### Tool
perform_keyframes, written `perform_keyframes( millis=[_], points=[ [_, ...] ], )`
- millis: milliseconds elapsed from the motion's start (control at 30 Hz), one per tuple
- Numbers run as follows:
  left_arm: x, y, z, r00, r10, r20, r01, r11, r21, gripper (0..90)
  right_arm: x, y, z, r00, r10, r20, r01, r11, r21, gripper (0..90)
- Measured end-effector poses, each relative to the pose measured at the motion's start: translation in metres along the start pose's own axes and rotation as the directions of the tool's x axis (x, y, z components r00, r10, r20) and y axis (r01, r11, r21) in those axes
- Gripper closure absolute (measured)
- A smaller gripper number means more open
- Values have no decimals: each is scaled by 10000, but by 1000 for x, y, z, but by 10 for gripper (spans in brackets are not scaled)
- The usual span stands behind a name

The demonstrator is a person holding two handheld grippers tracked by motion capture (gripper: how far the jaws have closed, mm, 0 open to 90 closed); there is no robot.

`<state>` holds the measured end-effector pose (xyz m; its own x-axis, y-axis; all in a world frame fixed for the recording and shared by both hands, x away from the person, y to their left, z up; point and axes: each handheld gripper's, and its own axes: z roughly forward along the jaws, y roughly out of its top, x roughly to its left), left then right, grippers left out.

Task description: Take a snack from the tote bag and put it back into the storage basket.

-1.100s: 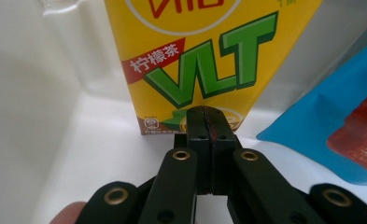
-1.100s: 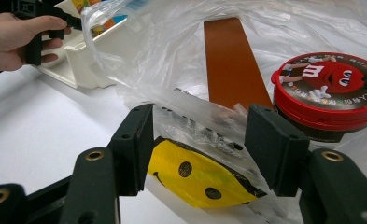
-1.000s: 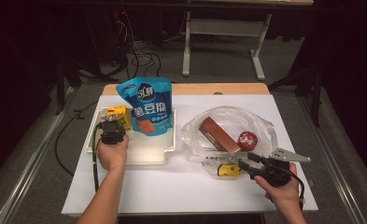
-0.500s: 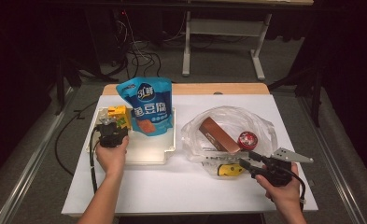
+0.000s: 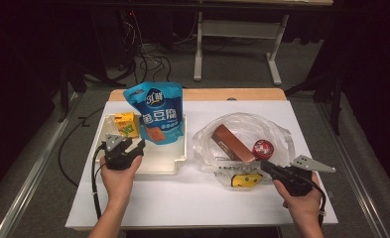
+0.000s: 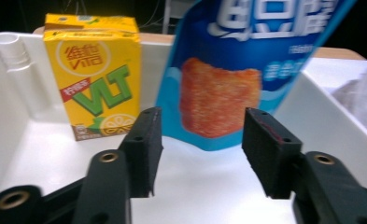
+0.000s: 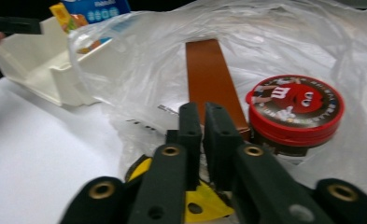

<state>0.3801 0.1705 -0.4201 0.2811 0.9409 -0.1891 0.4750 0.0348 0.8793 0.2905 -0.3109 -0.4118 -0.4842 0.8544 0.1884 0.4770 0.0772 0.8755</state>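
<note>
Two tongs work at once: the left tongs [image 6: 197,151], just opening and empty, face the yellow lemon-tea carton [image 6: 93,74] standing in the white plastic tray [image 6: 13,116], while the right tongs [image 7: 202,140], just closed, pinch the clear plastic bag [image 7: 139,70] on the bench, probably ready to be pulled open next.

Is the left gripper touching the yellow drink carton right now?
Apart. The left gripper view shows the left gripper with jaws open, tray floor visible between them and the yellow drink carton.

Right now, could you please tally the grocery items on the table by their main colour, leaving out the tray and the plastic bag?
Yellow: 2, the drink carton and the yellow item by the right gripper.
Blue: 1, the pouch.
Brown: 1, the long box.
Red: 1, the round tin.
Total: 5
</note>
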Motion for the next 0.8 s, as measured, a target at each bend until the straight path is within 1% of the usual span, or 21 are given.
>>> perform_keyframes(
  millis=[100, 167, 200, 267, 300, 333, 400, 467, 533, 567, 633, 667, 700, 733, 800],
  points=[
    [-7, -5, -9, 9988, 174, 453, -169, 9998, -121, 441, -1, 2, 3, 9993, -167, 321, 166, 9998, 52, 900],
    [-12, -8, -14, 9973, 304, 668, -287, 9993, -254, 431, -1, 3, 6, 9984, -240, 507, 236, 9997, 84, 900],
    [-14, -10, -17, 9960, 361, 820, -334, 9989, -336, 424, -2, 4, 8, 9978, -259, 610, 252, 9996, 124, 900],
    [-18, -14, -21, 9931, 602, 1008, -569, 9977, -356, 406, -3, 7, 13, 9966, -258, 780, 244, 9995, 188, 900],
    [-20, -15, -23, 9917, 527, 1174, -486, 9981, -375, 397, -3, 8, 16, 9959, -264, 869, 239, 9993, 304, 900],
    [-21, -16, -24, 9898, 519, 1325, -472, 9982, -381, 391, -3, 9, 20, 9950, -380, 926, 337, 9983, 479, 900],
    [-24, -20, -29, 9874, 672, 1435, -614, 9971, -446, 383, -2, 9, 27, 9906, -673, 1189, 591, 9957, 712, 900],
    [-26, -23, -32, 9837, 941, 1530, -878, 9950, -475, 380, -3, 7, 33, 9845, -826, 1547, 706, 9942, 815, 900],
    [-26, -26, -34, 9808, 965, 1692, -908, 9950, -412, 380, -5, 3, 37, 9799, -792, 1833, 657, 9947, 785, 900],
    [-26, -28, -34, 9799, 958, 1751, -900, 9951, -412, 380, -7, 0, 38, 9780, -685, 1969, 554, 9959, 715, 900],
    [-27, -31, -34, 9803, 899, 1758, -857, 9958, -311, 386, -12, -10, 41, 9822, -525, 1804, 421, 9973, 607, 900],
    [-27, -31, -33, 9807, 904, 1731, -862, 9958, -315, 386, -11, -11, 42, 9816, -527, 1837, 404, 9967, 702, 900],
    [-28, -33, -32, 9801, 907, 1765, -872, 9958, -276, 387, -11, -13, 43, 9807, -683, 1833, 549, 9955, 773, 900],
    [-29, -33, -31, 9798, 893, 1790, -866, 9960, -229, 387, -10, -14, 46, 9811, -741, 1789, 594, 9945, 859, 900],
    [-30, -34, -30, 9782, 761, 1932, -742, 9971, -170, 388, -11, -15, 49, 9825, -692, 1732, 532, 9940, 953, 900]
  ],
)
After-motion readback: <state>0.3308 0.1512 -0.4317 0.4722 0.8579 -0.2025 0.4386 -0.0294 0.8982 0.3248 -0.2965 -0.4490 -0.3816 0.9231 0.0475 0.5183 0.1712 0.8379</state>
